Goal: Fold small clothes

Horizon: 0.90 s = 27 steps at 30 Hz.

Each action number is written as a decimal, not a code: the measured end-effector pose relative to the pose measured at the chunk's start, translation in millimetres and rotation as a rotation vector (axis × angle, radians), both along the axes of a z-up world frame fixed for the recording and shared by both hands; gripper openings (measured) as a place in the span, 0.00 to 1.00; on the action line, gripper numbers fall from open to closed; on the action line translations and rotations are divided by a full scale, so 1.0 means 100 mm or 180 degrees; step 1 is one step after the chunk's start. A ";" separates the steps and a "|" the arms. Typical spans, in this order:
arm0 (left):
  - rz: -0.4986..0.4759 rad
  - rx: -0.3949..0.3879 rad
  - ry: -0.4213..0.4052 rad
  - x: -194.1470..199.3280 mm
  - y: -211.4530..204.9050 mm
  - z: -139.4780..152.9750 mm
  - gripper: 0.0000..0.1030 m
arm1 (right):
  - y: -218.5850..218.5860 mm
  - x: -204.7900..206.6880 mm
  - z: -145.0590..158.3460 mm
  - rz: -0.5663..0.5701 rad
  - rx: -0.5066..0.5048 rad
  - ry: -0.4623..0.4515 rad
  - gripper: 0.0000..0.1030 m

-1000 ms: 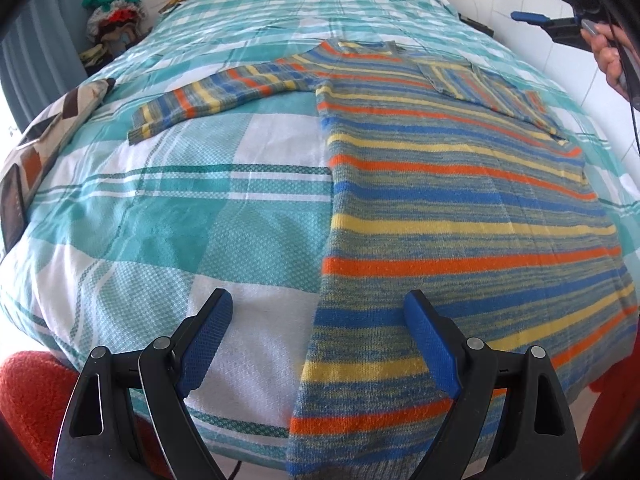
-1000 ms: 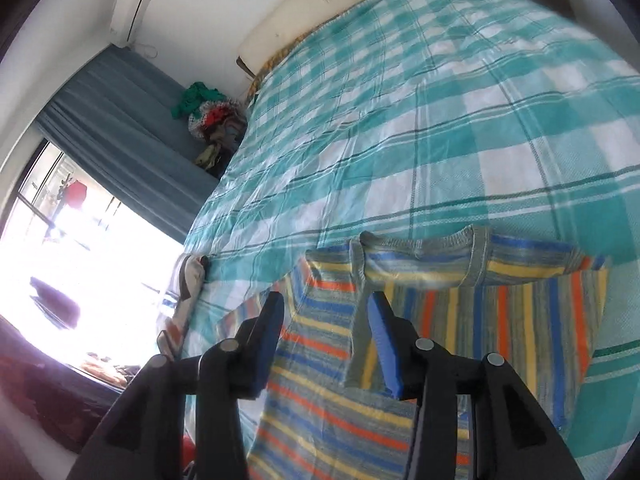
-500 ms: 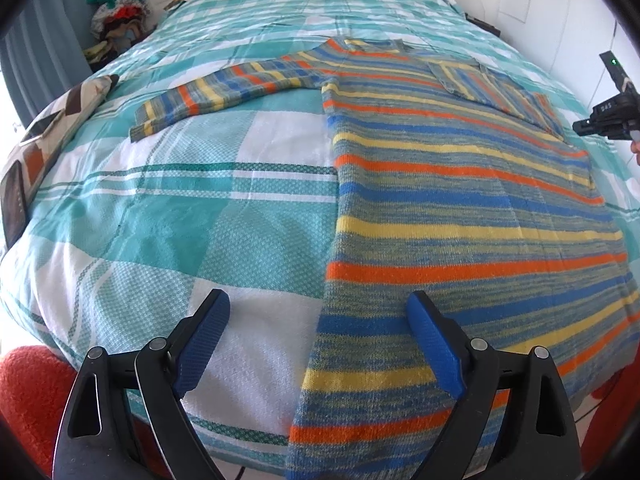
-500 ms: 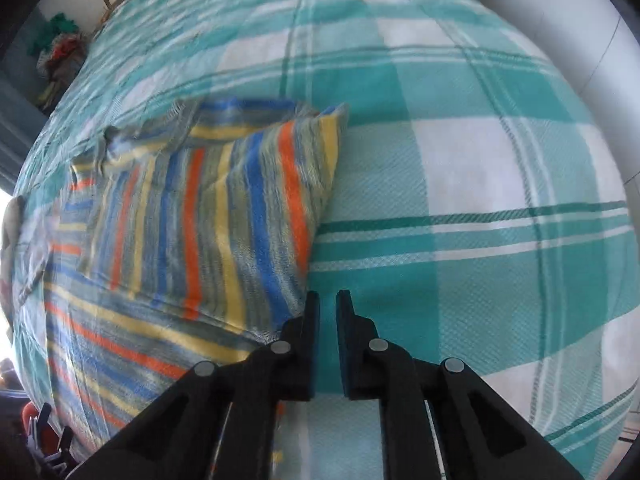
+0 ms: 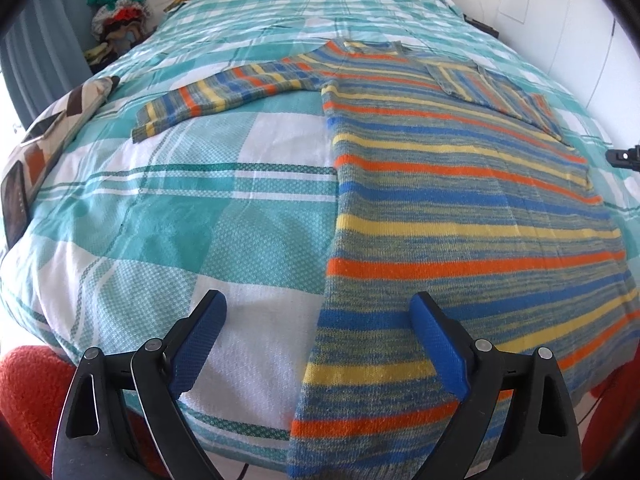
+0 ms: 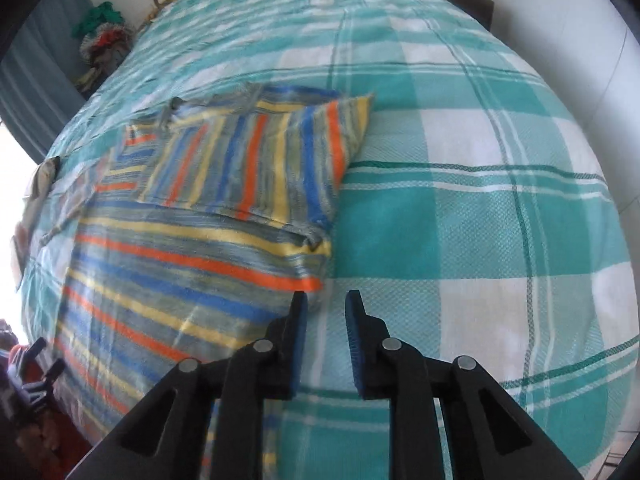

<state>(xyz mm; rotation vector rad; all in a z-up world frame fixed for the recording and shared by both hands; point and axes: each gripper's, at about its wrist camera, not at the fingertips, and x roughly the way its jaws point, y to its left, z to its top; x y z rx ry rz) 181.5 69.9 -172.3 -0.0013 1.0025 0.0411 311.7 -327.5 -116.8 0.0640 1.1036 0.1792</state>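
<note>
A striped knit sweater point(image 5: 452, 216) in orange, blue and yellow lies flat on the bed. Its left sleeve point(image 5: 224, 96) stretches out to the left. Its right sleeve point(image 6: 256, 164) is folded over the chest. My left gripper point(image 5: 316, 340) is wide open and empty, above the sweater's lower left hem. My right gripper point(image 6: 326, 304) is slightly open and empty, just right of the sweater's right side edge point(image 6: 320, 256), over the bedspread.
The bed has a teal and white checked spread point(image 5: 168, 216). A patterned pillow point(image 5: 52, 128) lies at the left edge. A heap of clothes point(image 5: 120, 12) sits at the far left. A white wall point(image 6: 592, 40) runs along the right side.
My right gripper swung from above the collar to the sweater's right side, shut, then opened slightly. My left gripper stayed wide open and hardly moved.
</note>
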 end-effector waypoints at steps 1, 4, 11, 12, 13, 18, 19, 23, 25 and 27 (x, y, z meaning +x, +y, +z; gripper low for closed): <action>0.0006 -0.0021 0.0000 0.01 0.00 0.00 0.91 | 0.04 -0.12 0.07 0.0034 0.0023 -0.0084 0.30; 0.0006 -0.0051 -0.0026 0.01 0.00 0.03 0.91 | 0.12 -0.54 0.18 0.0051 0.0017 -0.0394 0.45; 0.0064 -0.0017 -0.0092 0.00 0.06 0.07 0.91 | 0.31 -1.35 -0.04 -0.0318 -0.0154 -0.1032 0.59; 0.0118 -0.0049 -0.0098 0.01 0.11 0.08 0.91 | 0.31 -1.38 -0.09 -0.0377 -0.0118 -0.1005 0.60; 0.0183 -0.0110 -0.0102 0.03 0.17 0.10 0.91 | 0.30 -1.38 -0.12 -0.0407 -0.0033 -0.0944 0.60; 0.0706 -0.0360 -0.0042 0.31 0.65 0.16 0.92 | 0.20 -1.32 -0.07 -0.0452 -0.0149 -0.1130 0.62; 0.0783 -0.0437 0.0011 0.39 0.76 0.15 0.92 | 0.18 -1.31 -0.08 -0.0488 -0.0163 -0.1135 0.62; 0.0926 -0.0489 0.0042 0.65 1.03 0.04 0.92 | 0.10 -1.28 -0.17 -0.0566 -0.0038 -0.1013 0.62; 0.0940 -0.0414 -0.0003 0.73 1.11 -0.04 0.92 | 0.08 -1.27 -0.19 -0.0579 -0.0042 -0.0995 0.62; 0.0910 -0.0385 0.0055 0.78 1.17 -0.18 0.96 | 0.08 -1.26 -0.22 -0.0596 -0.0070 -0.0960 0.62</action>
